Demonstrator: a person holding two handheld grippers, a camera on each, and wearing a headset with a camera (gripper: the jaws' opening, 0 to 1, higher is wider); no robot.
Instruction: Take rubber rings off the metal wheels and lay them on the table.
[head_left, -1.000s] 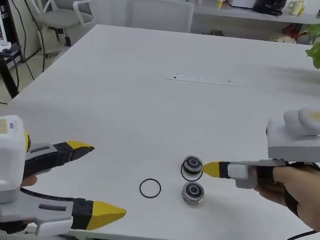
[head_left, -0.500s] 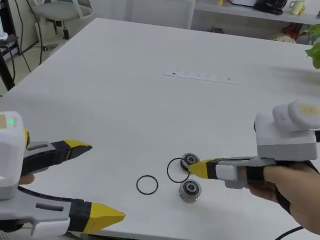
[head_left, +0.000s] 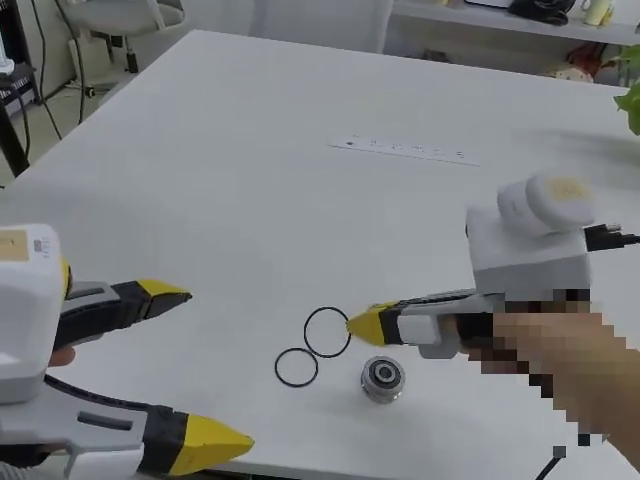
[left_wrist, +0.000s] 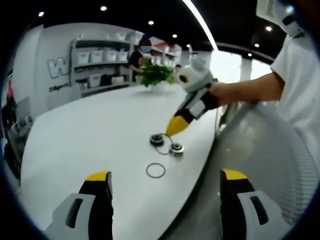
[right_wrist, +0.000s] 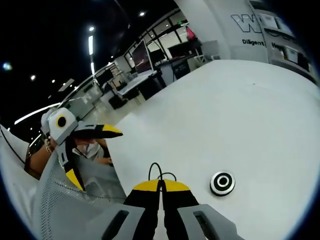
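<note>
White tabletop (head_left: 300, 150), matte, carrying all the work near its front edge.

Off to the left of the metal wheel (head_left: 383, 377), well apart from it: left gripper (head_left: 205, 363), fingers (head_left: 165, 292) spread wide, nothing between them. Judged parked there to leave the work zone clear for the other side.

Reaching in just behind the metal wheel, tips pointing past it to the left: right gripper (head_left: 362, 325), fingers (right_wrist: 150, 187) pressed together on a thin black rubber loop, the held ring (head_left: 306, 333). Pinched at one spot on its edge so the rest of the loop stands free of the tips. Cannot tell whether it touches the tabletop. Judged: off its wheel, set-down pending.

Metal wheel itself: small, lying flat on the tabletop, silver rim around a dark hub with a pale centre. No black band visible around it, so judged already stripped.

Left of the metal wheel, near it but not touching: loose ring (head_left: 276, 368), flat on the tabletop, thin, black, round. Held ring just behind it, which suggests the two are meant to lie side by side.
</note>
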